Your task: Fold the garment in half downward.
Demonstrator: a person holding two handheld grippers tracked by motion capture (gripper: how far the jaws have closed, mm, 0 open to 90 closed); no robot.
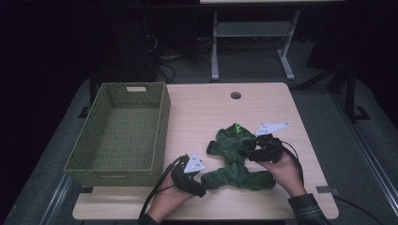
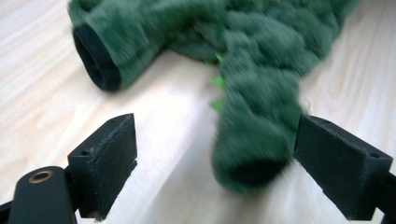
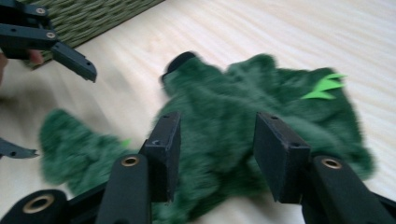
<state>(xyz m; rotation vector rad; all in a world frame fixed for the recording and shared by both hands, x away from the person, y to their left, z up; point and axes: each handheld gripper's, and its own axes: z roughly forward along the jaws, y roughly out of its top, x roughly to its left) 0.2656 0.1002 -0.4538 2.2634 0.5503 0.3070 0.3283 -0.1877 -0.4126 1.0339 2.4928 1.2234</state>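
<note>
High view: the woven basket (image 1: 123,133) sits left on the worktop (image 1: 202,110), then the left gripper (image 1: 199,187), jaws wide around a green fleece garment's (image 1: 237,159) cuff without pressing. Right gripper view catches the right gripper (image 3: 217,154) half-open over the fleece, touch unclear.

A light wooden table (image 1: 281,101) with rounded corners and a round cable hole (image 1: 235,95) near its far edge stood on grey carpeted floor (image 1: 324,112). Beyond it, the pale metal legs of another desk (image 1: 215,47) rose into a dark, unlit room (cables (image 1: 164,65) lay tangled on the floor to the left). Light fell mainly on the tabletop.
</note>
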